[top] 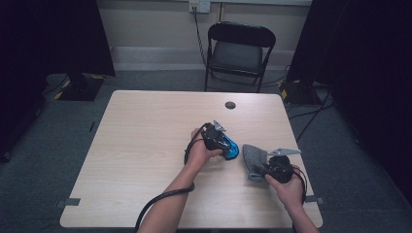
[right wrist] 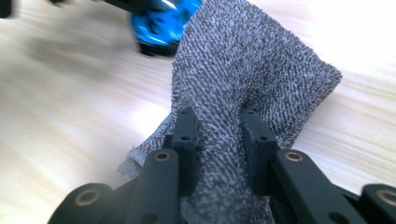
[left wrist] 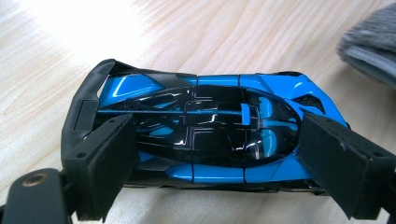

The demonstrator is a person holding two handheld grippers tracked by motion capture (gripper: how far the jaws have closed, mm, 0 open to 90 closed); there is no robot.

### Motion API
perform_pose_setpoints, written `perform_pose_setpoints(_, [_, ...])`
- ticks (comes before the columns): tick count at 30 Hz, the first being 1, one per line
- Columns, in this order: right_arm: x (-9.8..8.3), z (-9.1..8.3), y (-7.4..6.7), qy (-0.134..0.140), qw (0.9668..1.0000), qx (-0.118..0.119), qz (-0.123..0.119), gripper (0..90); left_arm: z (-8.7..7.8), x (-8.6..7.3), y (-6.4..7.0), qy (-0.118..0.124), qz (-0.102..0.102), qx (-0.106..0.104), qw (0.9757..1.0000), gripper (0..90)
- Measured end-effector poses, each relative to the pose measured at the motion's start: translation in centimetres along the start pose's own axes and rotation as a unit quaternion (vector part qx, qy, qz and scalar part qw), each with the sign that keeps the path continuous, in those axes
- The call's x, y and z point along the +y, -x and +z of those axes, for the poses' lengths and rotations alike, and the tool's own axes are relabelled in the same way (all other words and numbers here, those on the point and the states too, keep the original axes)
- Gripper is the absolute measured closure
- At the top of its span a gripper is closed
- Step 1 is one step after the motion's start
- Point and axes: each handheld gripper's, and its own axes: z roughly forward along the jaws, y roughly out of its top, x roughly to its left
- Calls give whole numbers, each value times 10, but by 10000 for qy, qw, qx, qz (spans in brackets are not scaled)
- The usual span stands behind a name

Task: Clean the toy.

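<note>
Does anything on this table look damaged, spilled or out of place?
Nothing stands out. The blue toy car sits upright on the table, clamped between the left gripper jaws. The right gripper pinches a bunched grey cloth beside it. No spills or damage show.

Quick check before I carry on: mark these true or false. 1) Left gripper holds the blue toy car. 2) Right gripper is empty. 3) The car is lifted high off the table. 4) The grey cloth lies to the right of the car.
1) True: the left gripper has its jaws clamped on the ends of the blue toy car.
2) False: the right gripper pinches the grey cloth.
3) False: it sits on the table.
4) True in the high view.
</note>
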Motion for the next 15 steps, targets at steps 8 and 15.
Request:
perform_pose_setpoints(8, [4,17,7,-257,9989,-378,-43,711,0,0,0,-7,1,10,10000,120])
perform_pose_setpoints(15, [10,25,-8,-365,9984,-325,-292,707,0,-1,1,28,6,5,10000,121])
